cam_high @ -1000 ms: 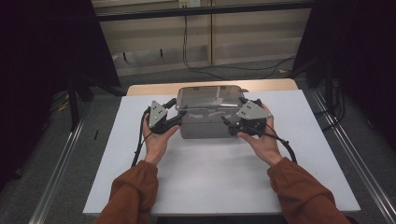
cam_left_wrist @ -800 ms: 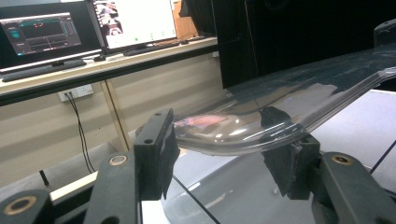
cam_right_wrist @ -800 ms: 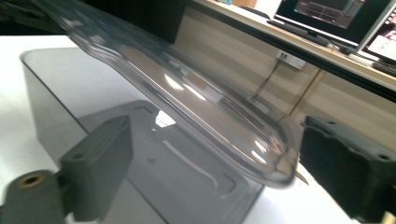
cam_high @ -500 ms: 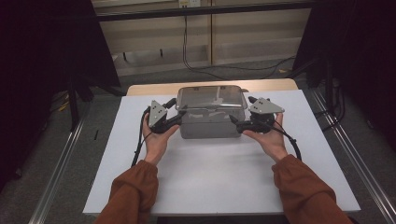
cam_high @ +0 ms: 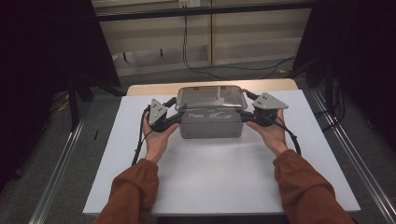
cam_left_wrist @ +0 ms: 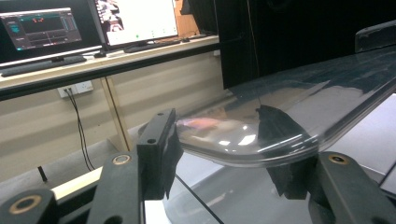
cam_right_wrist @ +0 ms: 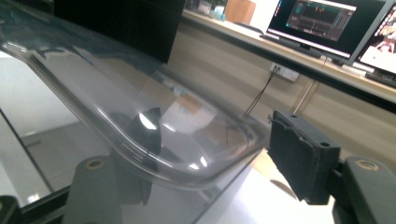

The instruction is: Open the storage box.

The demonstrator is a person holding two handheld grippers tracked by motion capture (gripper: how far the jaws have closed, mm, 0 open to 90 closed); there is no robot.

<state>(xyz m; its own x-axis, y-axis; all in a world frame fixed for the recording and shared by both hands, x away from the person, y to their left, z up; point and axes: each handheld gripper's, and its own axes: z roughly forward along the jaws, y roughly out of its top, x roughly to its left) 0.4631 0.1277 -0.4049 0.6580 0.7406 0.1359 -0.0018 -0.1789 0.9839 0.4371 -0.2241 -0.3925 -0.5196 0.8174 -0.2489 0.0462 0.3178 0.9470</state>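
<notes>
A grey box (cam_high: 210,127) under a clear lid (cam_high: 210,97) stands at the far middle of the white tabletop (cam_high: 210,177). My left gripper (cam_high: 173,110) is at the lid's left end. In the left gripper view the lid's rounded corner (cam_left_wrist: 280,93) lies between the jaws of the left gripper (cam_left_wrist: 219,140): one pad (cam_left_wrist: 161,149) touches the rim and the other shows through the plastic beneath. My right gripper (cam_high: 246,107) is at the lid's right end. Its jaws have just been closing around the lid's corner (cam_right_wrist: 116,84), and the outer pad (cam_right_wrist: 299,161) stands just off the rim.
A wooden strip (cam_high: 149,88) runs behind the white top. Metal rails (cam_high: 60,163) flank the table on both sides. Cables (cam_high: 187,51) hang on the wall behind. Both gripper views show a shelf with monitors (cam_left_wrist: 70,28).
My right gripper has moved from over the box's right front outward to the lid's right end. The left gripper and the box have kept still.
</notes>
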